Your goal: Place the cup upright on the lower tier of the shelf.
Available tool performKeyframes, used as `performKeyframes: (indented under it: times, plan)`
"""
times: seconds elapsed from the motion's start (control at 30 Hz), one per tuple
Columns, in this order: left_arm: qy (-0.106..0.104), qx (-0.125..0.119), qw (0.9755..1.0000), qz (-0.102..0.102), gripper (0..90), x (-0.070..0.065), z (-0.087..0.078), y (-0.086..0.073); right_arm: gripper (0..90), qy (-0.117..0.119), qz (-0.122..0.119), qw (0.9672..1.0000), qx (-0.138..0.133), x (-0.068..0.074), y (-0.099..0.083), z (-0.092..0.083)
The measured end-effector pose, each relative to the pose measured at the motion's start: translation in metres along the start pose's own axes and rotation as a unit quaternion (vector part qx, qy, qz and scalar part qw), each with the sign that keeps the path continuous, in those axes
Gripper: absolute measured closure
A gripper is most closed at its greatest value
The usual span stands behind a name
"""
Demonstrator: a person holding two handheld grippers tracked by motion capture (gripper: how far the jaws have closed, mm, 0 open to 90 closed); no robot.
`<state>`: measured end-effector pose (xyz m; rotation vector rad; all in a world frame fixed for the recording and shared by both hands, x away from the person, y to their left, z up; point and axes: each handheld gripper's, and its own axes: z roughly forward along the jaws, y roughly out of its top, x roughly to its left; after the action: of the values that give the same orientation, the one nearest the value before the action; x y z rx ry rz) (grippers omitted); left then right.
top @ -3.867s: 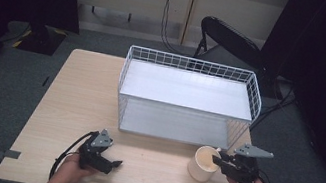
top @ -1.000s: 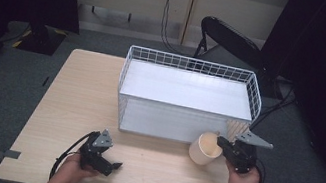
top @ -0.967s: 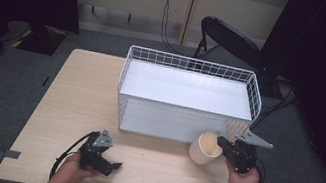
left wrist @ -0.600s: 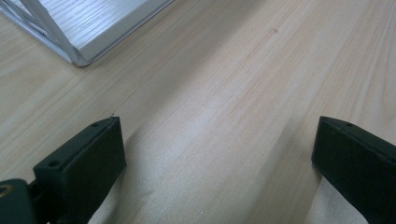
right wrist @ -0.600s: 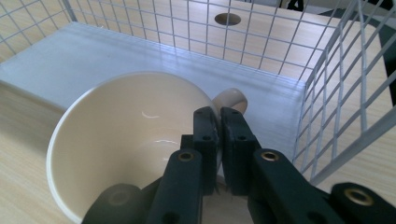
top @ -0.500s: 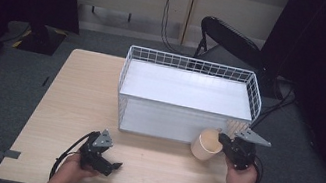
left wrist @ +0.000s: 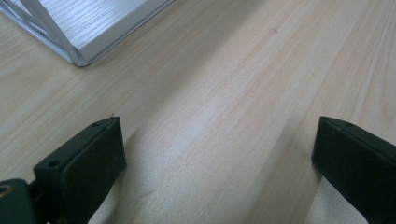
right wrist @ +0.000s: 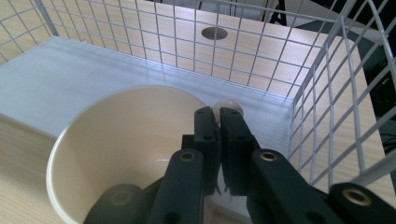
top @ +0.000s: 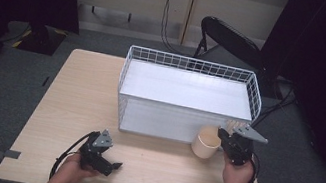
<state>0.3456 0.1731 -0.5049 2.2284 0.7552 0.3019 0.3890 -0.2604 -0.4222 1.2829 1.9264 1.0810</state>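
- Right gripper (top: 228, 137): jaws closed tight on the rim of the cream cup (top: 206, 144), one jaw inside the wall and one outside, as the right gripper view shows (right wrist: 218, 116). The cup (right wrist: 126, 149) hangs upright from that pinch, mouth up.
- Position of the cup: in the high view it sits at the near right corner of the white wire basket (top: 126, 72), just beside the basket's front wall and at about 9 o'clock from the holding hand (top: 237, 171).
- Deciding relation: the basket's open top and white floor (right wrist: 70, 79) lie at 12 o'clock from the cup, beyond the front wall. Judged from this, the coming move is up over that rim and forward; the cup's upright axis should stay vertical so its base clears the wire.
- Left gripper (top: 110, 165): rests low on the table (top: 80, 87) at about 7 o'clock from the basket, well apart from the cup; its jaws stand wide apart over bare wood (left wrist: 219, 154), holding nothing.
- Nearer hand: the right.
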Motion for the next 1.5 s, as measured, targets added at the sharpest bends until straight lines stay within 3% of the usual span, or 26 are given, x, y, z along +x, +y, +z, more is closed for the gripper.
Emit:
performKeyframes:
  times: [0.67,1.07,1.27,1.4,1.5]
  plan:
    - [0.0,0.0,1.0,0.0,2.1,0.0,0.0,0.0,86.6,-0.035,0.015,0.9991,-0.018,0.011,0.002,0.011]
    - [0.0,0.0,1.0,0.0,2.0,0.0,0.0,0.0,85.0,-0.037,0.027,0.9987,-0.022,0.01,0.002,0.014]
    - [0.0,0.0,1.0,0.0,2.0,0.0,0.0,0.0,78.8,-0.031,0.034,0.9988,-0.018,0.008,0.003,0.014]
    - [0.0,0.001,1.0,0.001,2.1,0.0,0.0,0.0,68.9,-0.028,0.042,0.9984,-0.023,0.008,0.004,0.012]
    - [0.0,0.001,1.0,0.001,2.0,0.0,0.0,0.0,55.4,-0.021,0.047,0.9983,-0.027,0.008,0.004,0.01]
